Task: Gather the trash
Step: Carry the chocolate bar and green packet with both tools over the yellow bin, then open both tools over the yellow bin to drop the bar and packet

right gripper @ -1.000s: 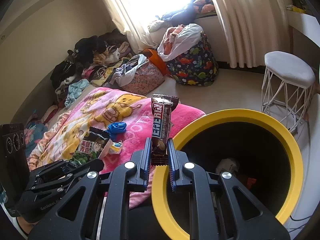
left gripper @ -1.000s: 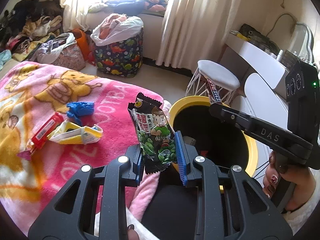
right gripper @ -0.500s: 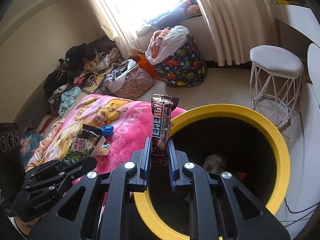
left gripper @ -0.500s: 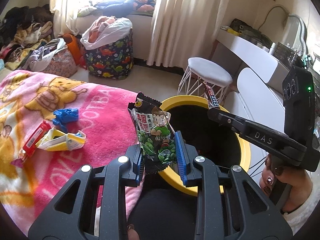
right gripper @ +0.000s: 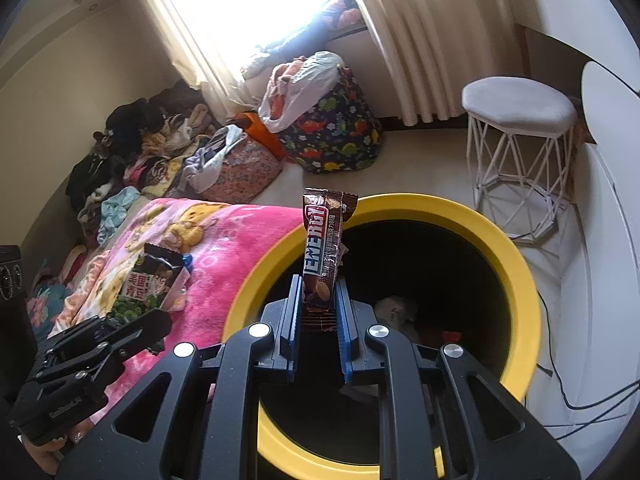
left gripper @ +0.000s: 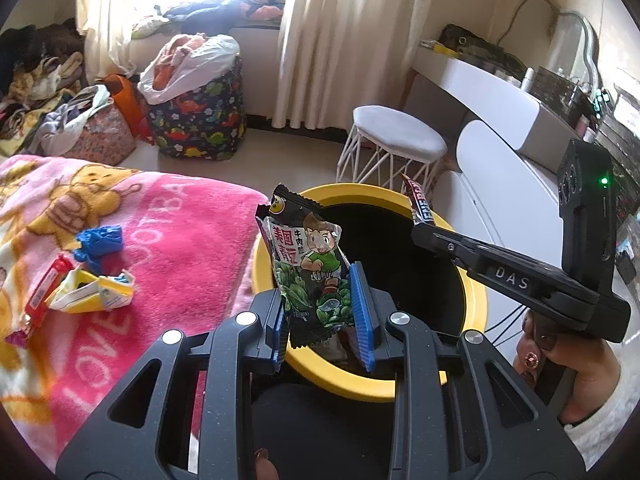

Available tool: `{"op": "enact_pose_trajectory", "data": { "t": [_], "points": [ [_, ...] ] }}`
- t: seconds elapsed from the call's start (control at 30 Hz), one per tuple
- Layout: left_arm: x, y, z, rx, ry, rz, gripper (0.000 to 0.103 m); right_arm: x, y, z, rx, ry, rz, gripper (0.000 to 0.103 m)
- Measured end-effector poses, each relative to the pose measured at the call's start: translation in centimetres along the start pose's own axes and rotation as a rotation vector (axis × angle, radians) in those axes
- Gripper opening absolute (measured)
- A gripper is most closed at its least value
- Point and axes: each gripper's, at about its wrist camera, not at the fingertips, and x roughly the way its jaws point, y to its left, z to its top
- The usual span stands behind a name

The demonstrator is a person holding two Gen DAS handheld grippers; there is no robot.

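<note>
Left claw [left gripper: 322,312]: clamped on the lower part of a black and green snack packet [left gripper: 308,256], which stands upright between the blue pads.
Right claw [right gripper: 318,320]: closed tight on the bottom end of a brown energy bar wrapper [right gripper: 322,248], which also stands upright.
Under both claws: a bin with a yellow rim [right gripper: 516,264] and dark inside; both wrappers are held over its opening, with some trash lying at the bottom.
Left of the left claw: a pink blanket [left gripper: 172,248] on the bed, touching the bin's rim.
On the blanket, further left: a crumpled yellow and white carton [left gripper: 94,292], a blue scrap [left gripper: 98,240] and a red wrapper [left gripper: 44,292], close together.
Beyond the bin: a white stool [right gripper: 520,128] on the floor.
</note>
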Motion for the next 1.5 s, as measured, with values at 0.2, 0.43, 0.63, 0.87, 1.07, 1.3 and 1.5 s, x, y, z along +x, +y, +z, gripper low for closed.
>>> {"op": "enact_pose_trajectory", "data": {
  "t": [0.2,0.43,0.63,0.87,1.07,1.3,1.5],
  "points": [
    [1.1,-1.0,-0.1,0.023,0.020,-0.018,0.021,0.1,-1.2,-0.1,0.029,0.005,-0.024,0.015],
    [2.7,-1.6,-0.1,0.037,0.044,-0.036,0.021,0.4,-1.9,-0.5,0.048,0.018,-0.055,0.015],
    [4.1,-1.9,-0.1,0.044,0.066,-0.049,0.021,0.7,-2.8,-0.8,0.063,0.032,-0.074,0.015],
    [5.8,-2.0,-0.2,0.046,0.093,-0.071,0.021,1.4,-3.2,-1.0,0.066,0.061,-0.097,0.015],
    [7.5,-1.5,-0.3,0.032,0.139,-0.100,0.021,1.6,-3.6,-1.3,0.073,0.075,-0.116,0.016],
    [8.2,-1.0,0.0,0.012,0.159,-0.118,0.021,1.1,-3.6,-1.2,0.078,0.066,-0.125,0.017],
    [7.9,-0.8,0.0,0.001,0.153,-0.110,0.033,0.7,-3.4,-1.1,0.085,0.053,-0.127,0.030]
  ]
}}
